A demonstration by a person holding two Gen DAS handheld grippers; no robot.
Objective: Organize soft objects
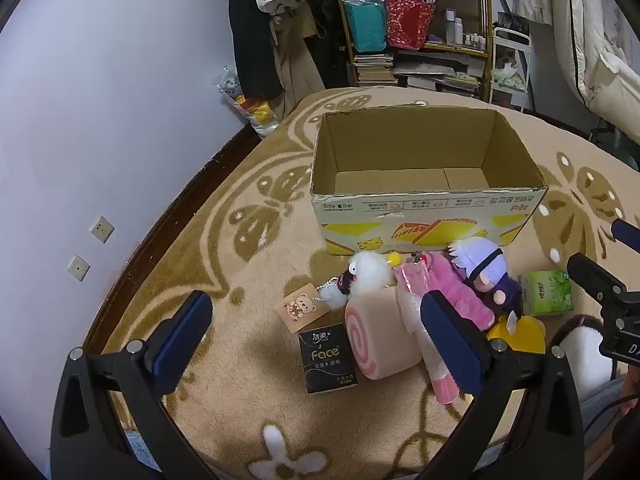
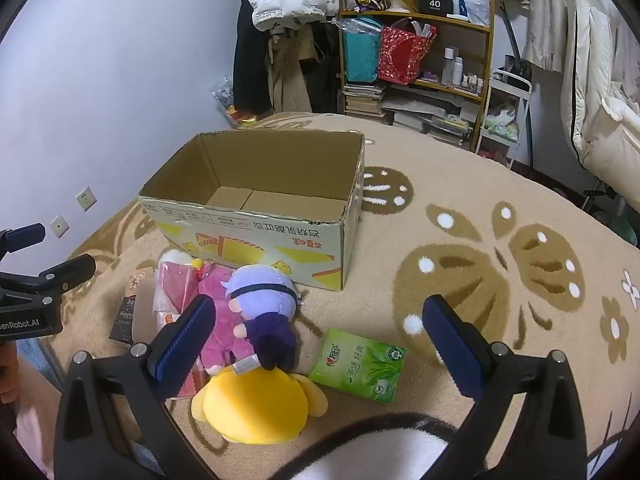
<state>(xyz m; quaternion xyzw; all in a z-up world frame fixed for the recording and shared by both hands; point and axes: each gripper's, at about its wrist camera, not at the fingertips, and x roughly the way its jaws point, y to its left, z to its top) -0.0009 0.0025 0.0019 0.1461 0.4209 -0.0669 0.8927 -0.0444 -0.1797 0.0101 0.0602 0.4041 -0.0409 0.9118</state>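
Right wrist view shows both your grippers (image 2: pixel 318 340) spread wide and empty, so centre one on the purple-haired doll (image 2: pixel 264 304) before closing, then lift it into the cardboard box (image 2: pixel 256 236).

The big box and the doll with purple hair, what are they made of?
The box looks like cardboard: plain brown inside, ragged torn top edges, and a smooth printed yellow and white outside. The doll looks like plush fabric with soft stuffing: a fuzzy matte lilac head, a dark purple cloth body and rounded, squashy limbs. What the stuffing is cannot be seen.
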